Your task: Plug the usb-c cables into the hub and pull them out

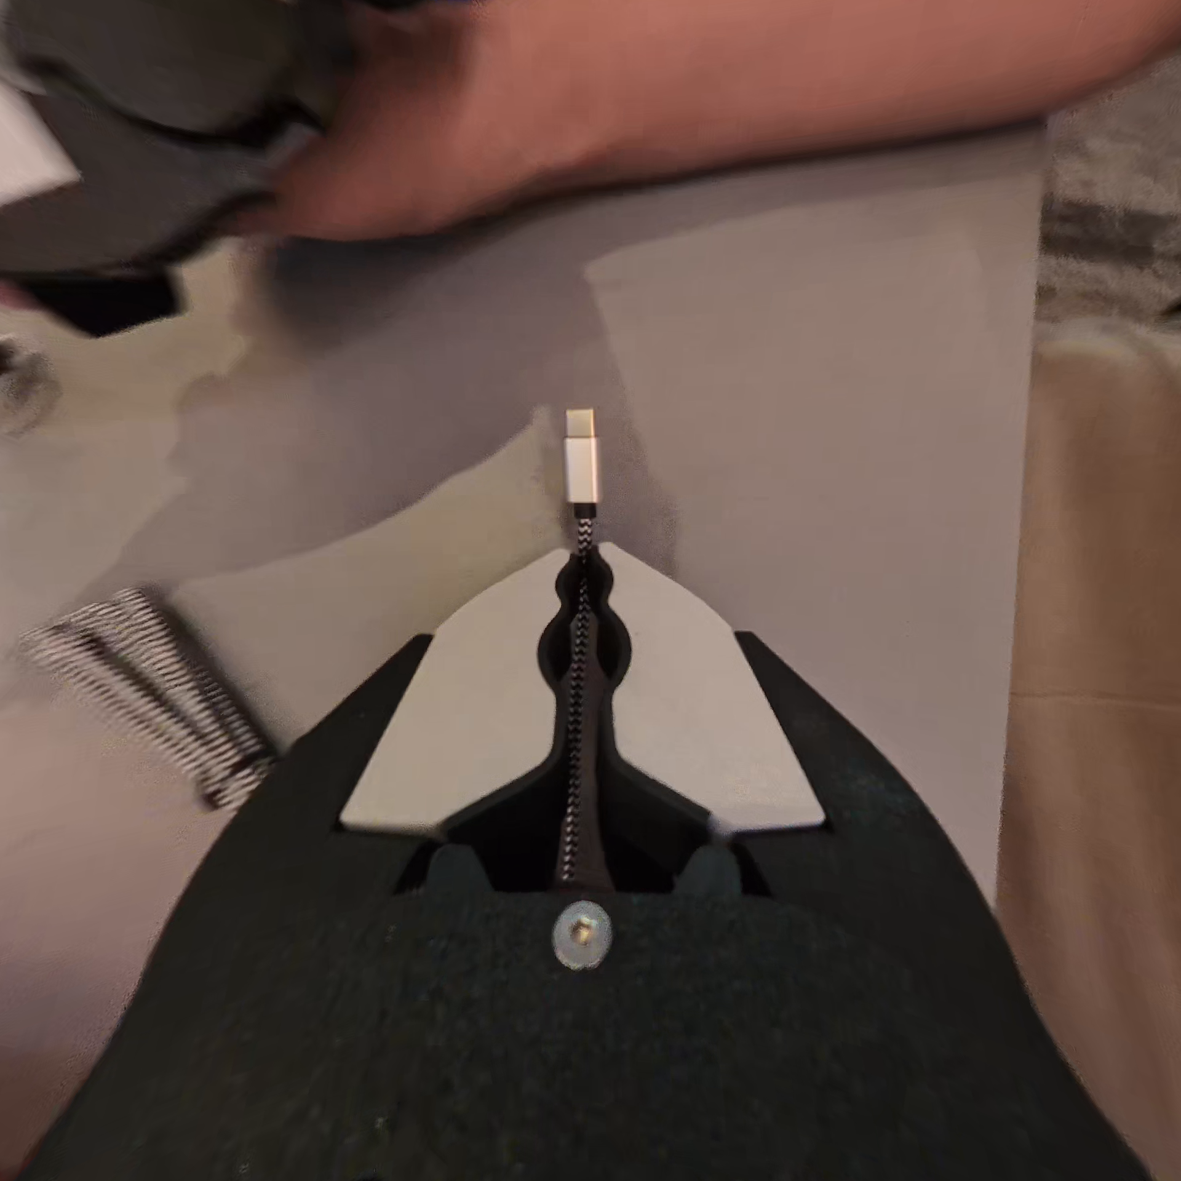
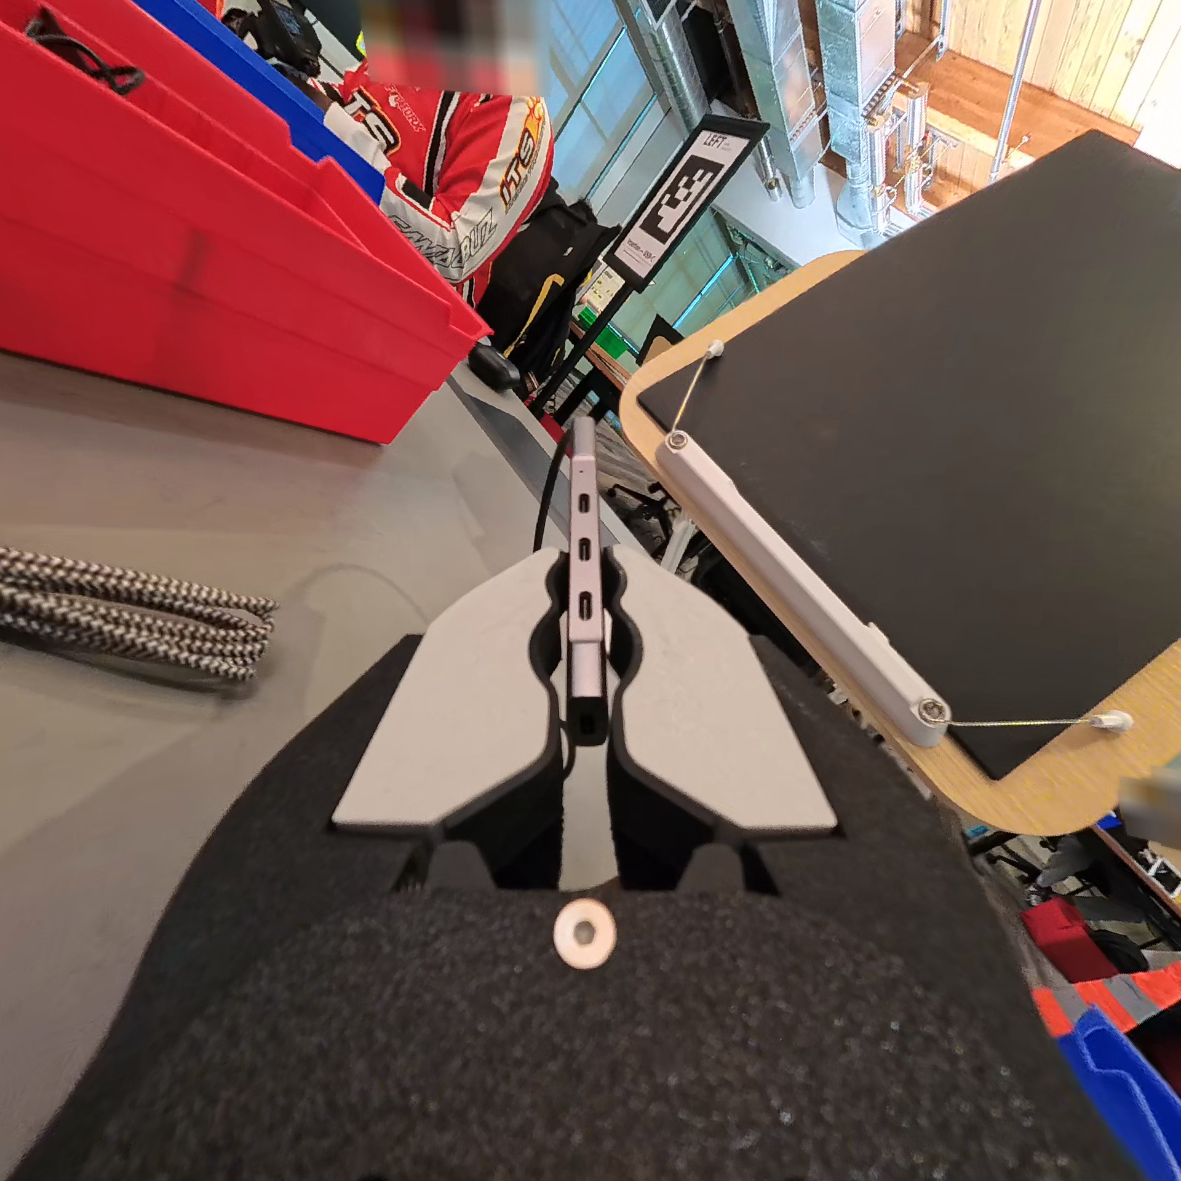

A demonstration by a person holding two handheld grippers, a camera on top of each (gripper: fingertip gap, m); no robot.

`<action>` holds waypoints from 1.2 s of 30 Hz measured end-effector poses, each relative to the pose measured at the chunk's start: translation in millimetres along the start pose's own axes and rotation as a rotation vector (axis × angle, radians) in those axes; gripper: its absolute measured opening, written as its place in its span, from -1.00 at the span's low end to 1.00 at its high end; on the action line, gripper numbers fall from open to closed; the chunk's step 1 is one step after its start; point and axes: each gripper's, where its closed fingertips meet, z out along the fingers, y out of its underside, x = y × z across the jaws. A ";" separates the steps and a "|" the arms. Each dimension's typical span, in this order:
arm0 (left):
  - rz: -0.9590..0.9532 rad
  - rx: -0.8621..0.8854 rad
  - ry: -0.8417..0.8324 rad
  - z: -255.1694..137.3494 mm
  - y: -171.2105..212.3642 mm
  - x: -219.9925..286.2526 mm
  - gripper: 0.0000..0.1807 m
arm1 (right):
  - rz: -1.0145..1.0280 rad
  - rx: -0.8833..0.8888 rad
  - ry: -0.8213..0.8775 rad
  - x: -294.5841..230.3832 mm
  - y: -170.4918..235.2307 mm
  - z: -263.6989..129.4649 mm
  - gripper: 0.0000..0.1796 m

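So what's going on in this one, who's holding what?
A person works two handheld grippers. The left gripper is shut on a braided usb-c cable, its silver plug sticking out free past the fingertips, not plugged in. The right gripper is clamped on the grey hub, edge-on, its visible ports empty. More braided cable lies coiled on the grey table. A hand crosses the left view's top.

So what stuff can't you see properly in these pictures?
- Left wrist view: the other gripper and the hand are smeared by motion blur.
- Left wrist view: the braided coil is blurred and partly behind the fingers.
- Right wrist view: the hub has its lower end between the fingers.
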 end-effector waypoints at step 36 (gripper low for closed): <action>-0.481 0.001 -0.134 21.3 -13.5 -118.4 -0.83 | -0.175 -0.113 0.128 7.8 8.9 -11.6 -0.90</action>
